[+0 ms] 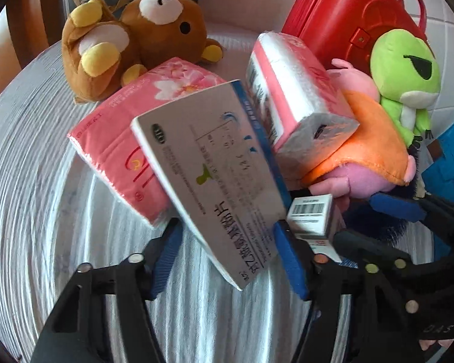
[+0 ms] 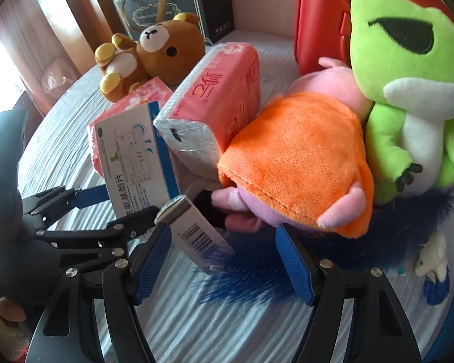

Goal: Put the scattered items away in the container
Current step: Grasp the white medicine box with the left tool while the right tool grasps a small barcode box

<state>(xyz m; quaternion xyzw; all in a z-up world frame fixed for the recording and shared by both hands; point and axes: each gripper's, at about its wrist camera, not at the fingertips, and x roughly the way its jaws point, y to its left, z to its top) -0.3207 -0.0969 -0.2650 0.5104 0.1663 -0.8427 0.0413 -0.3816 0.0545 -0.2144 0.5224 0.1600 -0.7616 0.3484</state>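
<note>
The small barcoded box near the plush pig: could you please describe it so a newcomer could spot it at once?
Start at the red case at the back, then come down past the green frog plush to the pink pig in orange. Just left of the pig's feet lies the small box, tilted, over dark blue fur. Unlike the larger white and blue box beside it, it shows a barcode.
</note>
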